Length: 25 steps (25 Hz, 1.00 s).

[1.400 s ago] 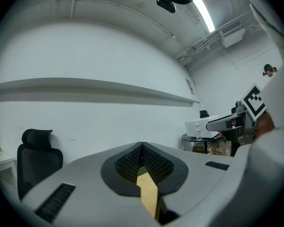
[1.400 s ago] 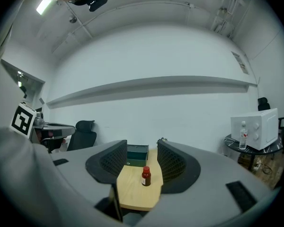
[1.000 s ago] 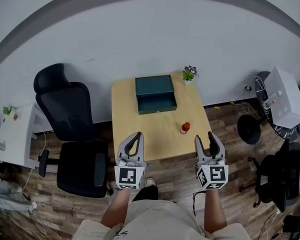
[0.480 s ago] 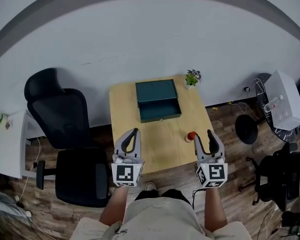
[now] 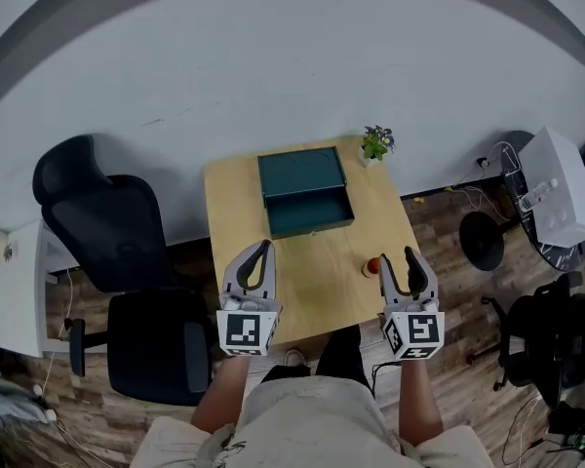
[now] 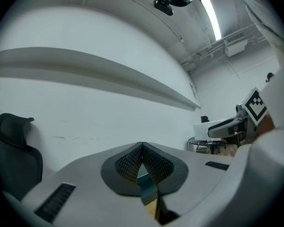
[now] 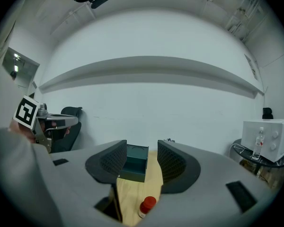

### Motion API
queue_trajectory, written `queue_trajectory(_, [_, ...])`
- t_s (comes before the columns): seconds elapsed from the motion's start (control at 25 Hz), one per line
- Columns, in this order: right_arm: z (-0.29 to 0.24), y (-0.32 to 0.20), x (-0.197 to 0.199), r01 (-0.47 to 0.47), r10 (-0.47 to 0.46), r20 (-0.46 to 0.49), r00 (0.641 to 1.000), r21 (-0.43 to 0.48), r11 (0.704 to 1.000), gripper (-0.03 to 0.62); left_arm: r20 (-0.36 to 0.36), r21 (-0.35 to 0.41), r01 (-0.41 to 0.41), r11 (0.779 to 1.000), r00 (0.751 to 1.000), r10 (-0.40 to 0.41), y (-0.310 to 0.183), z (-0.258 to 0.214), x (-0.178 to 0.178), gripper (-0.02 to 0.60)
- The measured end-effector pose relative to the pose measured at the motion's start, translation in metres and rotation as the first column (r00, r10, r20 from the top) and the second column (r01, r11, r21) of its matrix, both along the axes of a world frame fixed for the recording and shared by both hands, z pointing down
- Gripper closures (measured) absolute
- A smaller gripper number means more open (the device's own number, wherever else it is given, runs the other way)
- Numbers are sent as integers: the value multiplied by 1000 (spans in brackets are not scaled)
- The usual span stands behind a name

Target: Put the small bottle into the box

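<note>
- Nothing done yet — bottle (image 5: 372, 266) stands on the worktop (image 5: 312, 283), right of centre, well below the open box (image 5: 302, 191).
- Right tool (image 5: 398, 256) wide, empty; left tool (image 5: 263, 247) pinched together, empty.
- Right gripper view frames the bottle low between its jaws, seemingly untouched; head view looks down into the box.

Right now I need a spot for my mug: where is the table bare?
Bare: the front patch of the table between the box and the near edge, left of the bottle; also the strip left of the box. Crowded: back right, box beside plant.
</note>
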State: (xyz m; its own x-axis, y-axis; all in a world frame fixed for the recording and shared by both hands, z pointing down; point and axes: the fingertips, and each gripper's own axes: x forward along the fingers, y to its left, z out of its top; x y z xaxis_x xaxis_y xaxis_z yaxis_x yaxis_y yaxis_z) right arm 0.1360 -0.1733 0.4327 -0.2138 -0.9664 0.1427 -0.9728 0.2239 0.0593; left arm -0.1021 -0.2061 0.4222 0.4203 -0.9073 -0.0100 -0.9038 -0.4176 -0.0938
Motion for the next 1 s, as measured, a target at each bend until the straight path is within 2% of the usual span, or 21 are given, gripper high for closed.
queue_trajectory(0.24, [12,-18,12,27,-26,37,999,-17,1000,381,17,-7,-15,1000,1000,16,-15,8,20,574])
queue_trajectory(0.44, [29,-27,16,42,-40,34,999,-53,998,378,28,-42,-12,999,1000,13,-21,21,27,574])
queue_trajectory(1.0, [111,-32,24,63,-56,42,998,-219,974,372,75,-144,-21,989,997,32,-30,63,50,574])
